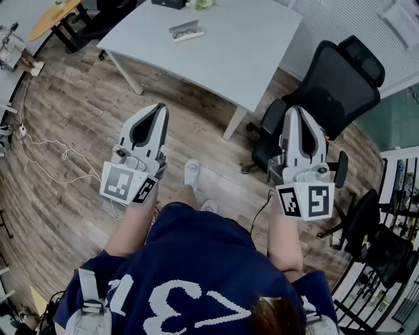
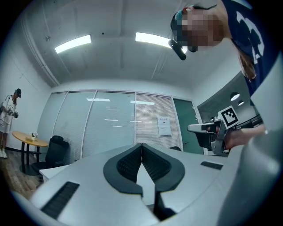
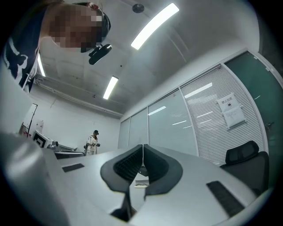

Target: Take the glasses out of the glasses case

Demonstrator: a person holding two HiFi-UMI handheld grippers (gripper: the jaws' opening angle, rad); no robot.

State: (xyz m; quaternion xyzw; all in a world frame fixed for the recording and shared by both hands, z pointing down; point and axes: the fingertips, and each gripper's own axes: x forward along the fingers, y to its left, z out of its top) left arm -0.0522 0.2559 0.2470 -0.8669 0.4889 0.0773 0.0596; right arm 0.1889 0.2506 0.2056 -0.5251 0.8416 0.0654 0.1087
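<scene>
The glasses case point(image 1: 186, 31) lies open on the far side of the grey table point(image 1: 242, 52), with dark-framed glasses in it. In the right gripper view the glasses case point(image 3: 141, 183) shows small and low, through the gap below the jaws. I stand on the wooden floor, well short of the table. My left gripper point(image 1: 160, 108) and right gripper point(image 1: 296, 110) are held out in front of me, side by side, pointing toward the table. The left gripper point(image 2: 142, 145) has its jaws together with nothing between them. The right gripper point(image 3: 143, 146) is likewise shut and holds nothing.
A black office chair point(image 1: 327, 91) stands right of the table, just beyond my right gripper. A white cable point(image 1: 46, 144) trails on the floor at left. A round yellow table point(image 1: 55, 16) is at the far left. A person point(image 3: 93, 142) stands far off. Dark racks point(image 1: 393, 248) line the right edge.
</scene>
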